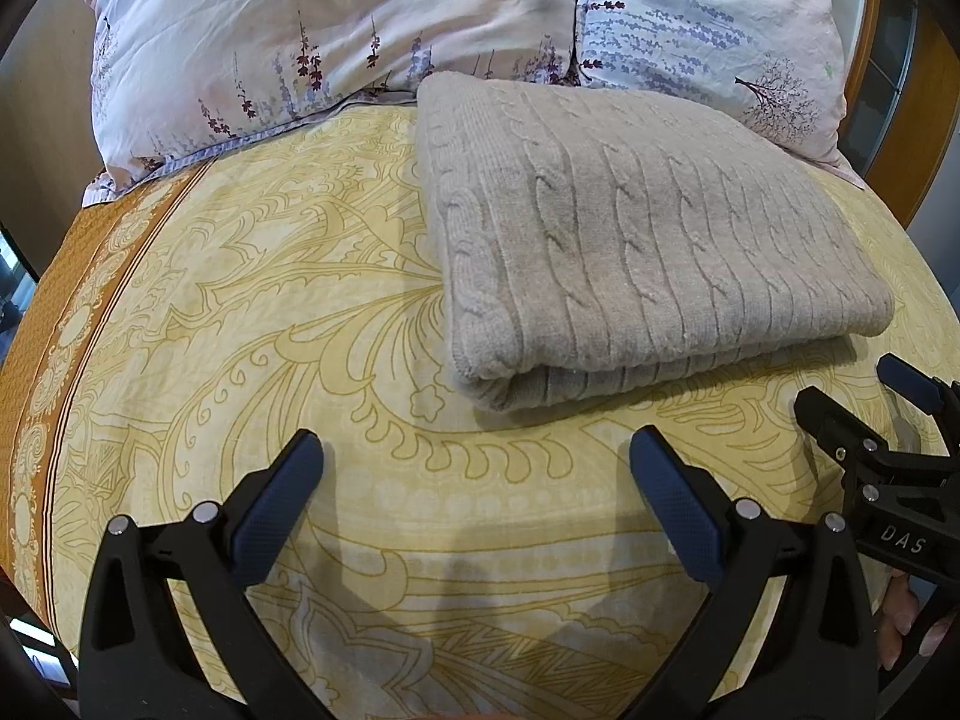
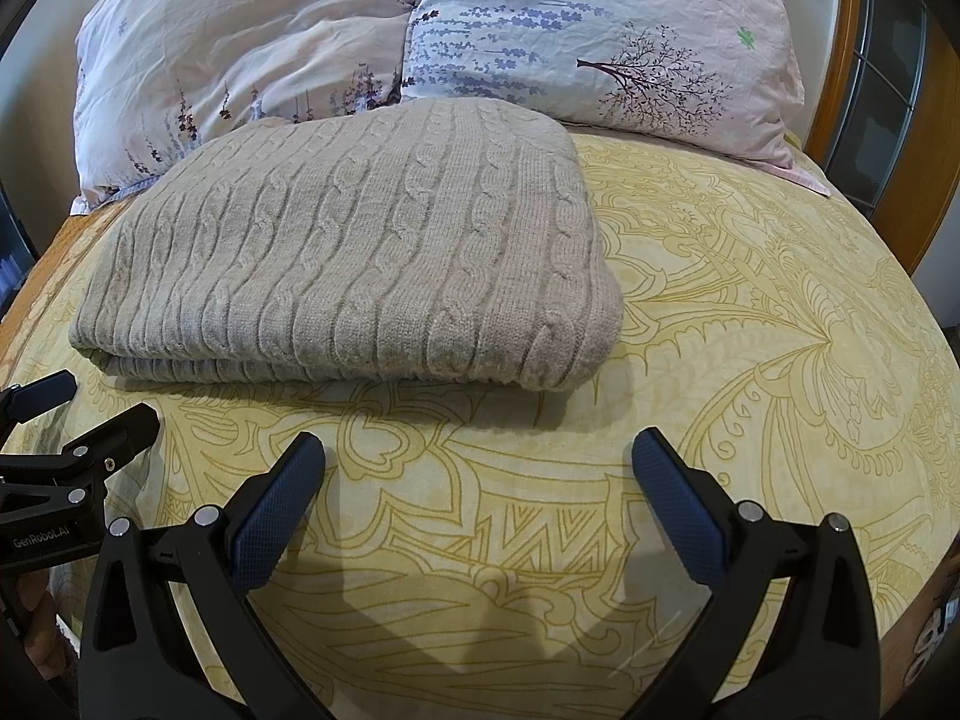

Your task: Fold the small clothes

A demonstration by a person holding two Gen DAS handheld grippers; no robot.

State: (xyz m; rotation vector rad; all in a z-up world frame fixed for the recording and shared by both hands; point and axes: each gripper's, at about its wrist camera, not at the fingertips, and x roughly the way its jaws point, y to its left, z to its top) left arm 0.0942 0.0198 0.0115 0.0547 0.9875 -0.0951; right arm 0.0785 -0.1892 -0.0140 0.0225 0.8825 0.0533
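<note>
Lying folded on the bedspread (image 1: 240,312), the sweater (image 1: 636,234) sat just ahead of the left gripper (image 1: 477,468) and right gripper (image 2: 478,468), both spread wide and empty.

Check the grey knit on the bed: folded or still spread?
Folded: the grey knit lies as a compact rectangle, stacked layers showing along its near edge.

The sweater (image 1: 648,240) is thick grey cable-knit wool, matt and ribbed. The bedsheet (image 1: 288,312) is smooth printed cotton. The pillows (image 2: 570,36) at 12 o'clock are wrinkled thin cloth. The headboard (image 2: 840,60) is glossy wood.
</note>
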